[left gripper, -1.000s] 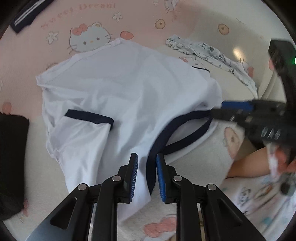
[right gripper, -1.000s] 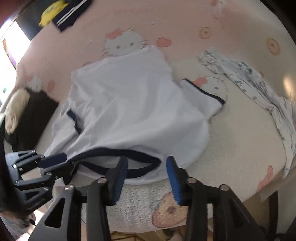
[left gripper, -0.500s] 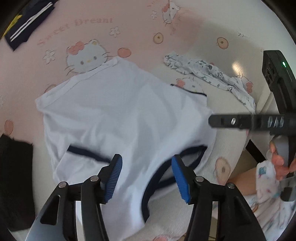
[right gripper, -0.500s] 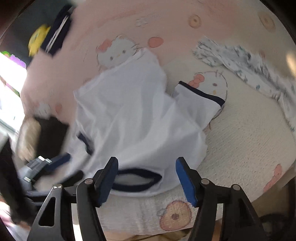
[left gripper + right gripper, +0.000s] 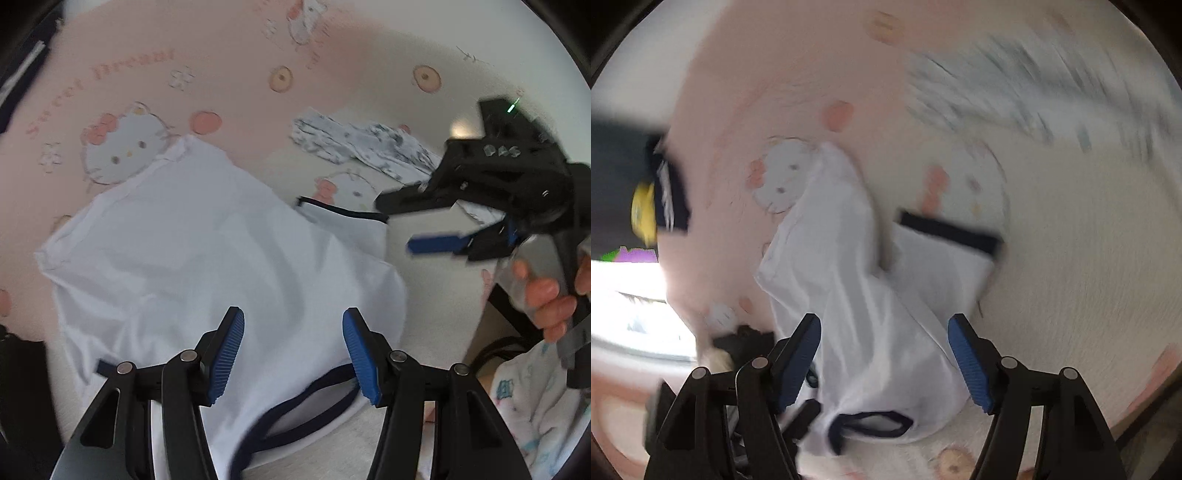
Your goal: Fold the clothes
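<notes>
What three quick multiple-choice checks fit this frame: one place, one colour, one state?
1. Where does the patterned white garment lie?
A. beyond the white T-shirt
B. under it
C. between the left fingers

2. What colour trims the white T-shirt at its collar and sleeves?
A. red
B. dark navy
C. yellow

3. What does the left gripper hold?
A. the collar
B. a sleeve
C. nothing, open

Key: 1 A, it lies on the pink cartoon-print blanket past the shirt's far edge; 2 B, navy bands on the collar and sleeve cuff; 3 C, the blue pads stand apart above the cloth.
</notes>
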Motion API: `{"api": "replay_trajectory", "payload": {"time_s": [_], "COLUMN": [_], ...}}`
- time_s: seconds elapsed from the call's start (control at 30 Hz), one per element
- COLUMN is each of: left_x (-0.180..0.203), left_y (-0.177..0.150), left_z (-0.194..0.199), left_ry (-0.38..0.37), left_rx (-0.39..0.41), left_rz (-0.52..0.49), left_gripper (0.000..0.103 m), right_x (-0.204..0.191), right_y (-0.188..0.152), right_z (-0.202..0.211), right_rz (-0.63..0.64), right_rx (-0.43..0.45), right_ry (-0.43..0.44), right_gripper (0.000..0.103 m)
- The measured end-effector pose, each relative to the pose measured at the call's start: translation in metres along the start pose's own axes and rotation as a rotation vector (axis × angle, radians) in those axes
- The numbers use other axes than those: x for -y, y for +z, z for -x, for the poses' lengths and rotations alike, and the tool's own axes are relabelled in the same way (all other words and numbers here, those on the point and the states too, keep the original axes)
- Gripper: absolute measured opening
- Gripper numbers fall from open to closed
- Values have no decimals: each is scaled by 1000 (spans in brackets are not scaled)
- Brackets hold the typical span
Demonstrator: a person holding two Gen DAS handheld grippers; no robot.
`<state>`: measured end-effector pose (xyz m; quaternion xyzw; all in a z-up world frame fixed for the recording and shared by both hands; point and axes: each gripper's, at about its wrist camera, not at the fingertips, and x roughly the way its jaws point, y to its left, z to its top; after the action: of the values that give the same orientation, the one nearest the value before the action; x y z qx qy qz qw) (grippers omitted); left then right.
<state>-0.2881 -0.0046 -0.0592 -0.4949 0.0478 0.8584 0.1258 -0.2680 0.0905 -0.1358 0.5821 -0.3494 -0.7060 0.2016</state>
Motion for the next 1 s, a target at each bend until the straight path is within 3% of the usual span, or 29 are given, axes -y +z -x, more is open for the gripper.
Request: {"api": "replay_trajectory", "payload": {"time_s": [0.03, 0.13, 0.37, 0.57, 0.73, 0.9, 1.0], "left_x": [3, 14, 53, 72, 86, 83, 73], "left_y": [3, 12, 36, 56, 66, 68, 65], "left_z": [-5, -17, -39, -56, -87, -120, -125], "left_ry": [-19, -63, -42, -79, -99, -52, -44], "left_rx": [-13, -45, -54, -82, -171, -244, -235], "left_rz": [4, 6, -108, -206, -273, -244, -204], "left_gripper": [52, 52, 52, 52, 52, 52, 52], "right_x": [10, 22, 43, 57, 73, 78, 82], "right_y": [1, 5, 24, 37, 53, 70, 78], "right_z": [-6, -10, -22, -20, -12, -9, -16], "right_rz": [-43, -59, -126, -275, -402, -421, -448], "right_rx": [-40, -53, -106, -97, -74, -66, -99], "right_ry": [21, 27, 7, 7, 22, 32, 85], "right_gripper": [71, 71, 71, 71, 71, 71, 71]}}
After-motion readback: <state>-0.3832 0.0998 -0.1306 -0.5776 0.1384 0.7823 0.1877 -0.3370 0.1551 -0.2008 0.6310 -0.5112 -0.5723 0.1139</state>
